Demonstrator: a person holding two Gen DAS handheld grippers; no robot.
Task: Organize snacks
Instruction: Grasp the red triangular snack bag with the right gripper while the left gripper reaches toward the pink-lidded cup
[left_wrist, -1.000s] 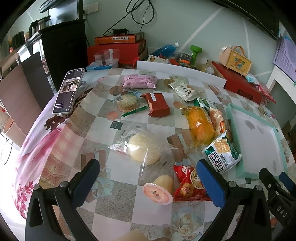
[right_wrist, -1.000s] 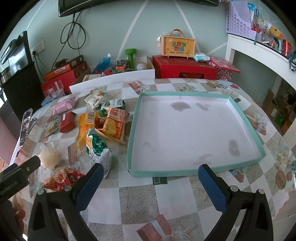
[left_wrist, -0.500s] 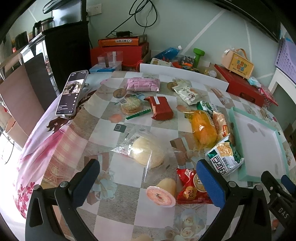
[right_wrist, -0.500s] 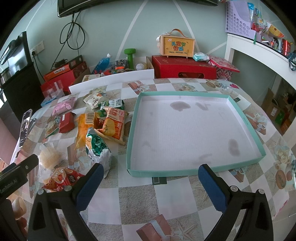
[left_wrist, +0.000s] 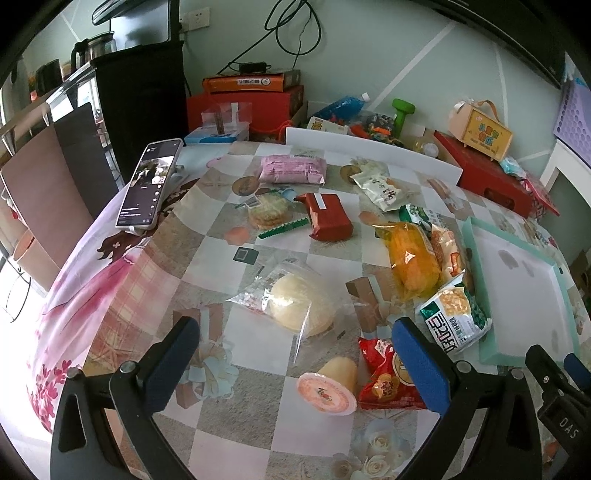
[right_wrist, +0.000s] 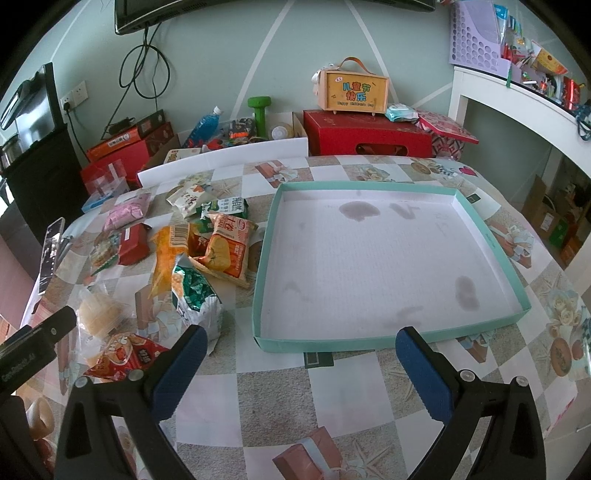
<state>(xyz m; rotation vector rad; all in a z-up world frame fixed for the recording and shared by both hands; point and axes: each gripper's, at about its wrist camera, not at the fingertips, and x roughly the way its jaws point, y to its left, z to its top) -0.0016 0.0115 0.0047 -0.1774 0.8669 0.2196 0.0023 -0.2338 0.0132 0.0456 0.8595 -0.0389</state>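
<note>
Several snacks lie on the checked tablecloth: a round pastry in a clear bag (left_wrist: 301, 301), a jelly cup (left_wrist: 328, 387), a red packet (left_wrist: 388, 376), a green-white corn bag (left_wrist: 456, 317), an orange bag (left_wrist: 413, 264), a dark red pack (left_wrist: 328, 216) and a pink pack (left_wrist: 291, 169). An empty teal-rimmed tray (right_wrist: 391, 343) stands to their right. My left gripper (left_wrist: 295, 356) is open above the pastry and jelly cup. My right gripper (right_wrist: 299, 363) is open before the tray's near rim.
A phone (left_wrist: 149, 186) leans at the table's left edge. A white board (left_wrist: 373, 151), red boxes (right_wrist: 369, 134), a green dumbbell (right_wrist: 260, 112) and an orange carry box (right_wrist: 352, 90) crowd the back. A white shelf (right_wrist: 517, 99) stands right.
My left gripper has drawn back and risen slightly, so the snacks sit a little farther off. The right gripper has barely moved.
</note>
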